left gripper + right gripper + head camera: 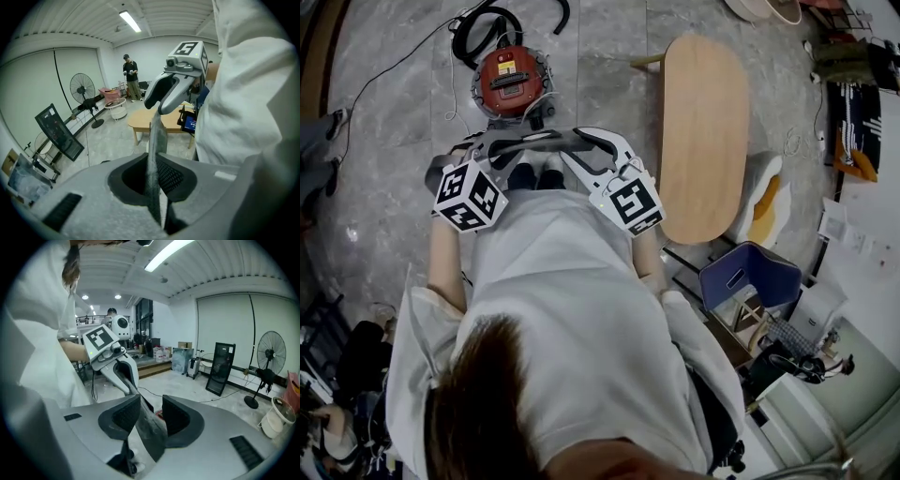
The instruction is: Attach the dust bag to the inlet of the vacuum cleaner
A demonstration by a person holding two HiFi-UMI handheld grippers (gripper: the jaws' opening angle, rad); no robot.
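Dust bag [157,136] spans edge-on between the grippers: left gripper [153,171] clamped on one end, right gripper [151,414] jaws apart around the other; vacuum cleaner [511,80] sits ahead of both, judged nearer the left

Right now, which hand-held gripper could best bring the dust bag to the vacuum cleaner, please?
The left hand-held gripper, clamped on the dust bag; the right hand-held gripper has jaws apart.
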